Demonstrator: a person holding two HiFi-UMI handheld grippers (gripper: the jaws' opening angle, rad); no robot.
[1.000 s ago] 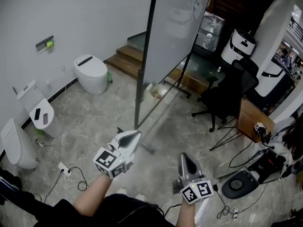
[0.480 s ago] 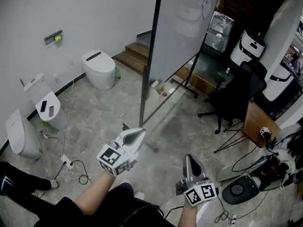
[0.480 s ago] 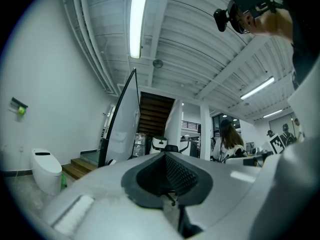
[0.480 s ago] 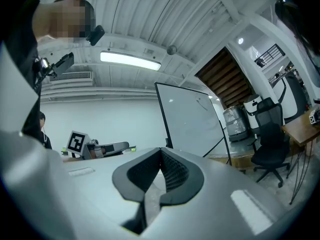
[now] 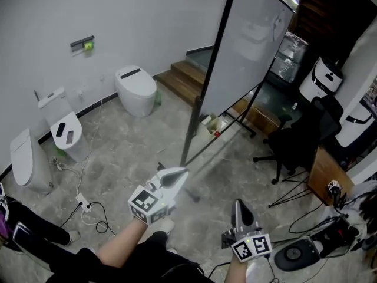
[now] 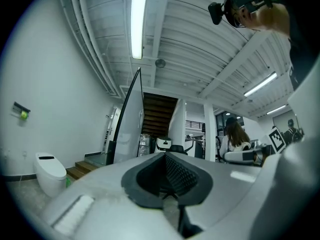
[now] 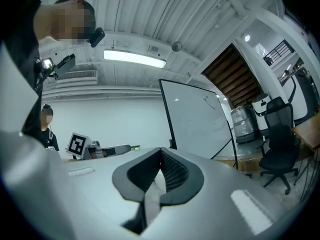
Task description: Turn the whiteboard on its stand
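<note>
**Item 1. whiteboard (image 5: 250,43)** (the thing to be turned). It stands on the floor at 1 o'clock from our hands, well apart from both. In the head view we see its near edge carried on a dark post (image 5: 191,128). A dark block on that post, about halfway up, may be the pivot, though we cannot tell.

**Item 2. left claw (image 5: 181,173)**. It is pressed together with nothing between the pads. It is raised and aimed at 1 o'clock, towards the foot of the post, and touches nothing.

**Item 3. right claw (image 5: 237,203)**. It is likewise pressed together and empty. It is held lower, at 4 o'clock from the left one, and its own view looks at the board face.

**Item 4. surroundings.** A toilet (image 5: 136,89) stands at 10 o'clock from the post. An office chair (image 5: 293,148) is at 3 o'clock, and cables (image 5: 88,214) lie on the floor at 8 o'clock from the left claw.

**Handling note.** We judge the step in hand to be the approach, with no contact made yet.
- We would step closer and watch the cables.
- We would spread one claw and pinch the board's frame away from the pivot, where leverage is best.
- We would steady the post with the other claw, so that the stand neither rolls nor tips.
- We would swing the board slowly, as the chair is near.
</note>
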